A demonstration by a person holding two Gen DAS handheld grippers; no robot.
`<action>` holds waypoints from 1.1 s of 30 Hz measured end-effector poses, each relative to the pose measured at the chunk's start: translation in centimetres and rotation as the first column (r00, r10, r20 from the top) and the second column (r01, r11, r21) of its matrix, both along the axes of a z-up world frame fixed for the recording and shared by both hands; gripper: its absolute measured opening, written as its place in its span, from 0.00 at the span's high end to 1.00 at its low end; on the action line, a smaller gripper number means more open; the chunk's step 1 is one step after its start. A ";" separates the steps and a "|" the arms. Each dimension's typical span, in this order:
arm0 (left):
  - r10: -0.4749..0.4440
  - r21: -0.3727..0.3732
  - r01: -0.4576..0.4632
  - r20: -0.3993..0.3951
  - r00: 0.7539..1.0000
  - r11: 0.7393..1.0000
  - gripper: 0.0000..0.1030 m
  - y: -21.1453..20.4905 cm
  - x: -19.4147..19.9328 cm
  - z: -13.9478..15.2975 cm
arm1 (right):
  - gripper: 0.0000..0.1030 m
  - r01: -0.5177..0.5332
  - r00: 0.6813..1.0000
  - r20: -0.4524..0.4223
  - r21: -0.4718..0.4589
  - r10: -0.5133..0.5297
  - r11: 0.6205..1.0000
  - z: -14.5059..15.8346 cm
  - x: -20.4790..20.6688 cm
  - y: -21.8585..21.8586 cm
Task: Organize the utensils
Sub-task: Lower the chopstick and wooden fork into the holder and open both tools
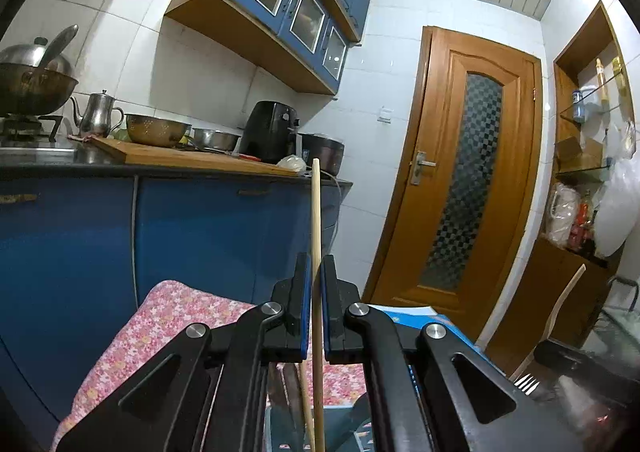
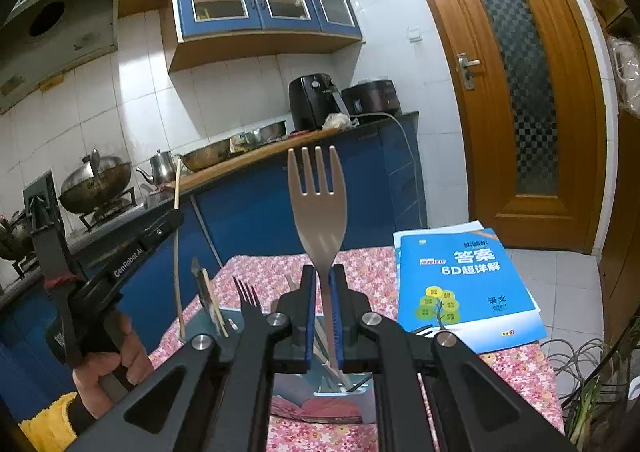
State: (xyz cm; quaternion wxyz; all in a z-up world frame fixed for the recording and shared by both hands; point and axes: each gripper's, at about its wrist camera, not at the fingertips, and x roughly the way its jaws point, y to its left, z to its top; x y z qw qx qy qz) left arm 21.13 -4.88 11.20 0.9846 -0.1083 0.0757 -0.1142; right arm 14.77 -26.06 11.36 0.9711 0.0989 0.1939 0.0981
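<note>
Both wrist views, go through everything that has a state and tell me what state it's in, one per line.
Left gripper: shut on a wooden chopstick, held upright.
Right gripper: shut on a metal fork, tines up.
Wooden door: closed.
Glass-front cabinets: doors closed.
Blue workbook: closed, lying flat on the floral cloth.

The left gripper [image 1: 316, 284] points forward and upward, its two blue-padded fingers [image 1: 305, 292] drawn nearly together and upright, clamped on a thin wooden chopstick [image 1: 316, 219]. The right gripper [image 2: 322, 292] is held at a similar upward tilt, its blue pads pressed against the neck of a metal fork [image 2: 318, 203]. In the right wrist view, the person's bare left hand [image 2: 108, 364] wraps the black grip of the left gripper, a yellow sleeve cuff [image 2: 52, 420] at the wrist
</note>
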 end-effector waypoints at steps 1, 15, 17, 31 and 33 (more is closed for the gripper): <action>0.011 0.008 -0.011 0.010 1.000 1.000 0.96 -0.1 -0.2 -0.4 | 0.91 0.000 1.000 -0.006 -0.011 0.000 1.000 -0.4 0.2 0.2; 0.027 0.034 -0.030 0.083 0.996 0.999 0.93 0.1 -2.2 -1.3 | 0.91 -0.029 0.994 -0.103 -0.071 0.022 0.997 -4.7 1.6 2.1; 0.038 0.060 -0.046 0.124 0.992 0.997 0.94 -0.2 -2.8 -0.9 | 0.91 -0.031 0.994 -0.105 -0.061 0.024 0.998 -4.8 1.5 2.1; 0.045 0.108 -0.065 0.179 0.983 0.992 0.91 -0.7 -4.3 -1.6 | 0.91 -0.048 0.992 -0.120 -0.039 0.043 0.998 -5.6 1.4 2.2; 0.053 0.123 -0.079 0.202 0.978 0.989 0.92 -0.9 -4.7 -1.4 | 0.91 -0.054 0.992 -0.118 -0.028 0.050 0.998 -5.6 1.2 2.1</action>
